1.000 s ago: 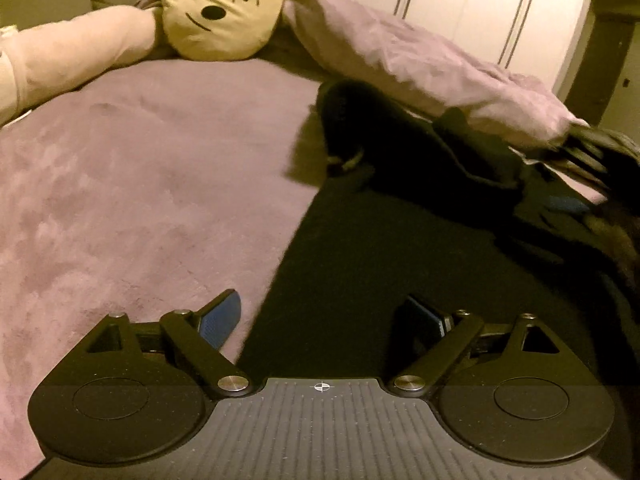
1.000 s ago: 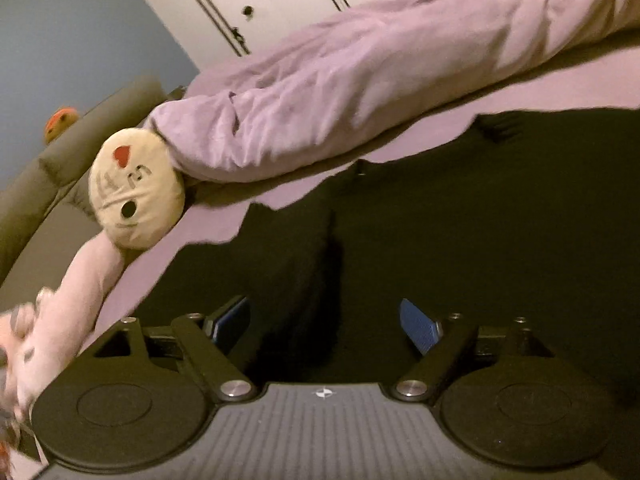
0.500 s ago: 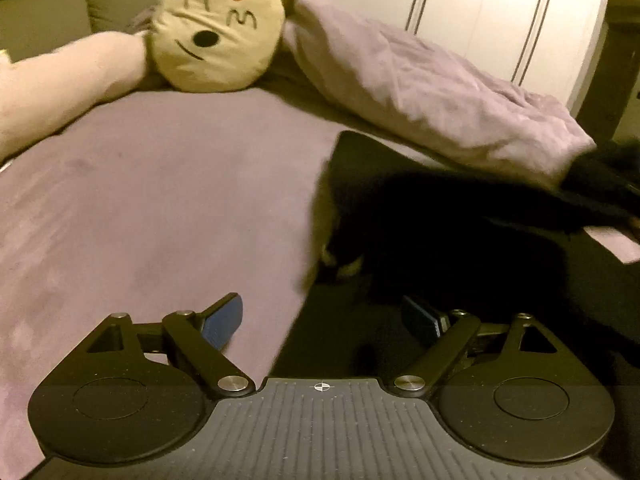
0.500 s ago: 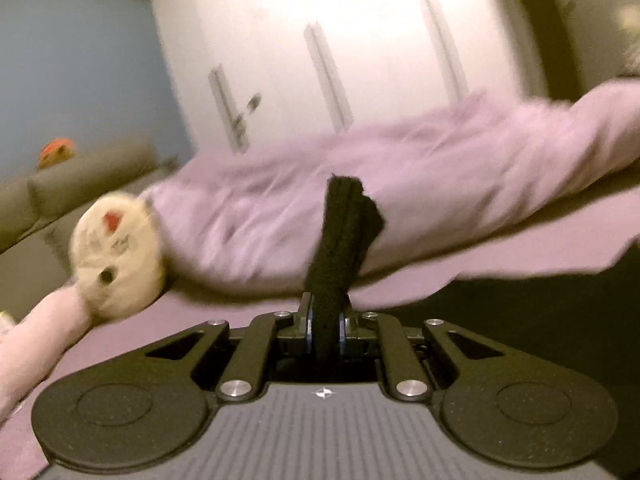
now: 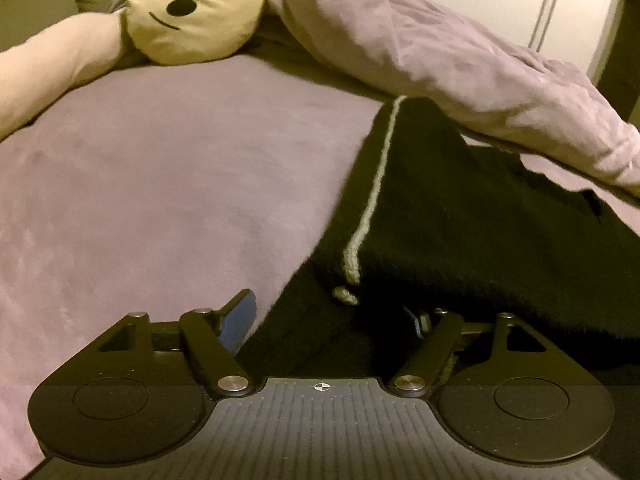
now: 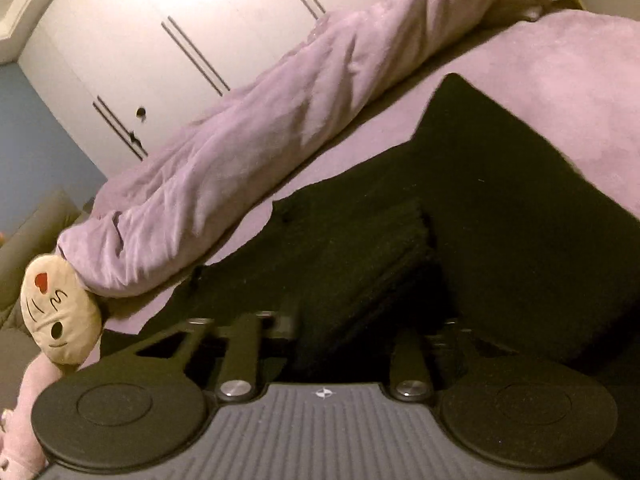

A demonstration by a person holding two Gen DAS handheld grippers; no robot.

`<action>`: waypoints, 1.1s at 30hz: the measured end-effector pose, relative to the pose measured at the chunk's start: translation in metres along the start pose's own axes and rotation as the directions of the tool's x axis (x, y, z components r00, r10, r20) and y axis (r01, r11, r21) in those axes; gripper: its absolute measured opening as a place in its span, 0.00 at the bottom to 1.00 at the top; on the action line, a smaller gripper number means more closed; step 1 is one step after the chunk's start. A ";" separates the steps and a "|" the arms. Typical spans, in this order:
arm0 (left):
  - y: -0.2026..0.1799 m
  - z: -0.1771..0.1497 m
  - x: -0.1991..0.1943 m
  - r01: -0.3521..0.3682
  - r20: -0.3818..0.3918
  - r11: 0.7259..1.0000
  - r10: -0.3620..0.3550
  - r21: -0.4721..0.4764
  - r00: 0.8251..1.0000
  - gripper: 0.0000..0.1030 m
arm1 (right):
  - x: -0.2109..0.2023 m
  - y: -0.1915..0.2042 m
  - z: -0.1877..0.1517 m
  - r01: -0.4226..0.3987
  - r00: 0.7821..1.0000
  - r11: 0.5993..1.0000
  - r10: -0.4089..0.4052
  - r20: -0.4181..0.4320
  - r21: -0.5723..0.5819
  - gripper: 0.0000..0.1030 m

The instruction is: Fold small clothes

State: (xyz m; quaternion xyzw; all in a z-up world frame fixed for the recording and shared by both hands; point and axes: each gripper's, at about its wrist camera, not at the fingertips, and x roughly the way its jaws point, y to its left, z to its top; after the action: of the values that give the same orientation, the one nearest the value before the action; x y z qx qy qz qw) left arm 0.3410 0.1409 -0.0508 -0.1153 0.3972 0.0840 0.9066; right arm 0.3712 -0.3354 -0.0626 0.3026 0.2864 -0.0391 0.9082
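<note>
A black garment [image 5: 460,220] with a thin white stripe [image 5: 372,196] lies on the purple bed cover [image 5: 180,184], one part folded over the rest. My left gripper [image 5: 332,312] is open, its fingers straddling the garment's near left edge. In the right wrist view the same black garment [image 6: 500,200] fills the middle, with a ribbed cuff [image 6: 384,252] lying between the fingers. My right gripper [image 6: 360,324] is open, low over the cloth.
A rolled purple duvet [image 5: 460,60] lies along the back of the bed and also shows in the right wrist view [image 6: 280,128]. A cream plush face pillow [image 5: 196,4] with a pink body rests at the back left. White wardrobe doors [image 6: 180,40] stand behind.
My right gripper was shut on a black fold lifted in the air; it has come down and opened, leaving the fold laid over the garment. My left gripper moved nearer the garment's edge.
</note>
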 end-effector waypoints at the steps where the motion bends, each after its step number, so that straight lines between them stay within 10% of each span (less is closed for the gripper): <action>1: 0.000 0.002 -0.001 -0.007 0.004 1.000 0.007 -0.014 1.000 0.69 | 0.003 0.006 0.003 0.023 1.000 0.999 -0.023 -0.008 -0.044 0.07; 9: -0.010 -0.006 -0.002 -0.020 0.023 1.000 0.020 0.001 1.000 0.71 | -0.019 0.038 0.024 0.131 0.972 0.904 -0.035 0.234 -0.408 0.07; 14: -0.023 -0.016 -0.009 -0.024 0.028 0.993 0.021 0.118 0.999 0.75 | 0.016 -0.002 0.029 0.240 0.970 0.907 -0.236 0.053 -0.347 0.25; 17: -0.013 -0.016 -0.023 0.014 0.017 0.995 -0.016 0.098 1.000 0.75 | -0.008 -0.017 0.031 0.215 0.976 0.947 -0.197 0.094 -0.241 0.35; 33: 0.016 -0.051 -0.058 0.009 -0.087 0.998 -0.004 0.057 0.996 0.80 | -0.053 -0.025 -0.001 0.283 0.957 0.879 -0.286 0.051 -0.384 0.28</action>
State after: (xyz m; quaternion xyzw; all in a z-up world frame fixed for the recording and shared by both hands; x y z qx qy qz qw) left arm 0.2625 0.1392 -0.0438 -0.0939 0.4382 0.0643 0.8916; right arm 0.3202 -0.3606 -0.0477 0.0720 0.3332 -0.1137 0.9332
